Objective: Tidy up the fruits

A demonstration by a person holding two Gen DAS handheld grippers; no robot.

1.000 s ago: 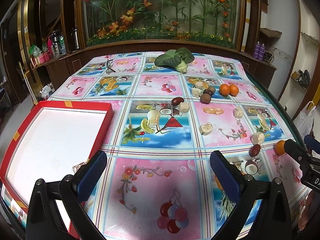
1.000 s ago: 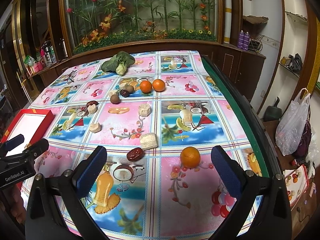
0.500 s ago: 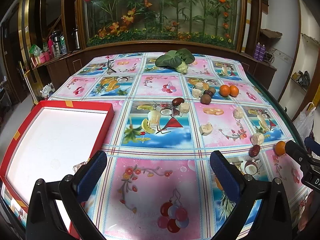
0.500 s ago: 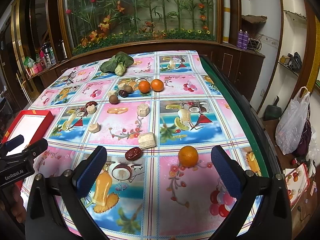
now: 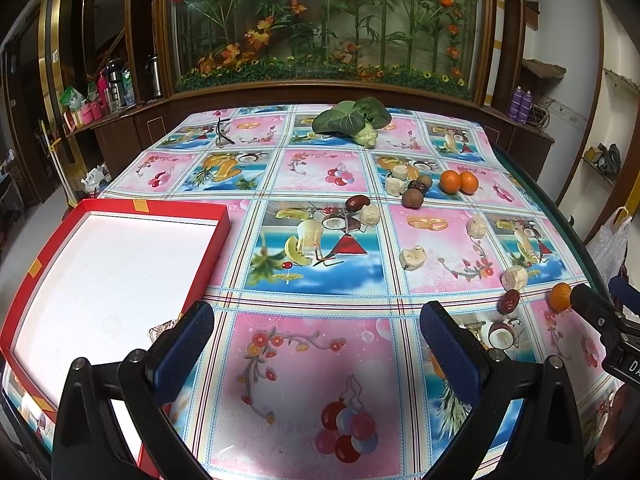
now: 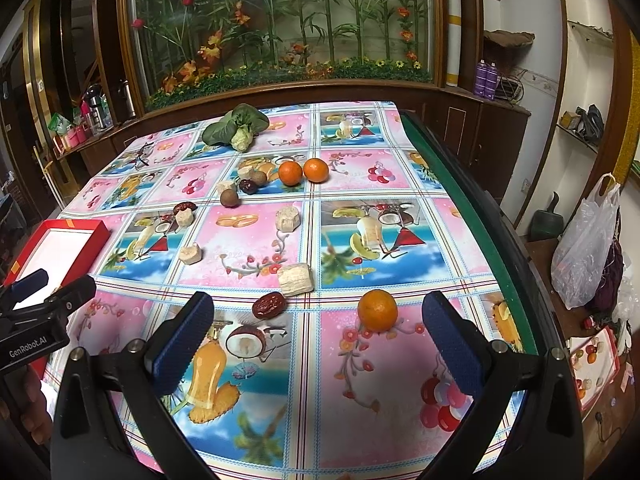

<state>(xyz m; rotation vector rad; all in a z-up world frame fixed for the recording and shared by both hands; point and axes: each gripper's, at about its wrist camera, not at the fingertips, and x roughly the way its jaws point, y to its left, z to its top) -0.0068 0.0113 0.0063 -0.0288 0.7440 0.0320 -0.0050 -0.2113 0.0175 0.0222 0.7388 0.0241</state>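
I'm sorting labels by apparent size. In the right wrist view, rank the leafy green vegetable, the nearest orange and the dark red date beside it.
1. leafy green vegetable, though farthest
2. nearest orange
3. dark red date, at similar nearness, so reliably smaller

Matte black two-finger left gripper [image 5: 316, 336] with textured blue rubber pads [image 5: 186, 344] and round silver screws [image 5: 135, 357]. Matching black right gripper [image 6: 318, 334], blue pads [image 6: 450, 344]. White "GenRobot.AI" lettering [image 6: 28, 347] on left housing.

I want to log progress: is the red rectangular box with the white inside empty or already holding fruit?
Empty: the red rectangular box shows only its bare white floor, no fruit inside.
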